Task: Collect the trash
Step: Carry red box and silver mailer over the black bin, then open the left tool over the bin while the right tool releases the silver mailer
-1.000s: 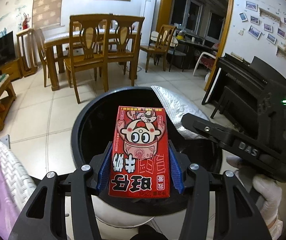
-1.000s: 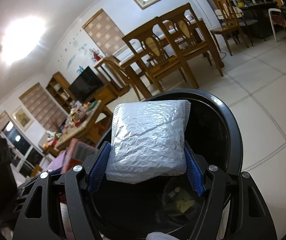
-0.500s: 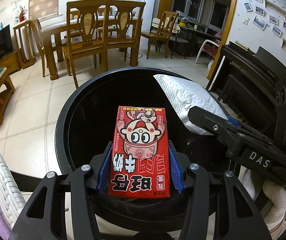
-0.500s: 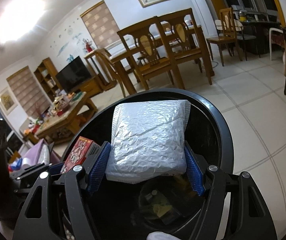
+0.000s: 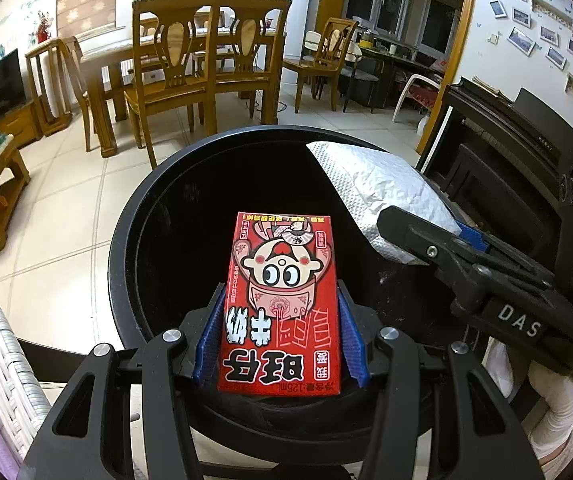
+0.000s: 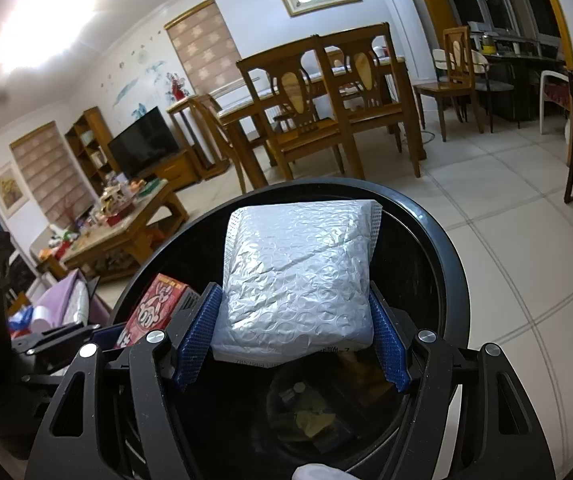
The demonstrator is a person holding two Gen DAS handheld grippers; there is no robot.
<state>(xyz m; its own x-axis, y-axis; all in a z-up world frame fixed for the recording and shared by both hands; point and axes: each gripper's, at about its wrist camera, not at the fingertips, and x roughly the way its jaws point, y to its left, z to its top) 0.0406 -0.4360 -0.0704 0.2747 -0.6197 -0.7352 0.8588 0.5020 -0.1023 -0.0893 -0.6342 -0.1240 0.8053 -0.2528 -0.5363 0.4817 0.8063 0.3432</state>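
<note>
Over black bin (image 5: 126, 240): red carton (image 5: 282, 304) clamped between left tongs (image 5: 282, 332)

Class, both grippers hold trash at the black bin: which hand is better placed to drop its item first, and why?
Probably the left: its red milk carton hangs over the middle of the bin, while the right's silver bubble mailer sits nearer the rim.

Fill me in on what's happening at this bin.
A person is collecting trash with a gripper in each hand. The left gripper is shut on a red drink carton, and the right gripper is shut on a silver bubble mailer. Both are held over the open black bin, which already has some trash at the bottom. Neither item has been let go yet.
</note>
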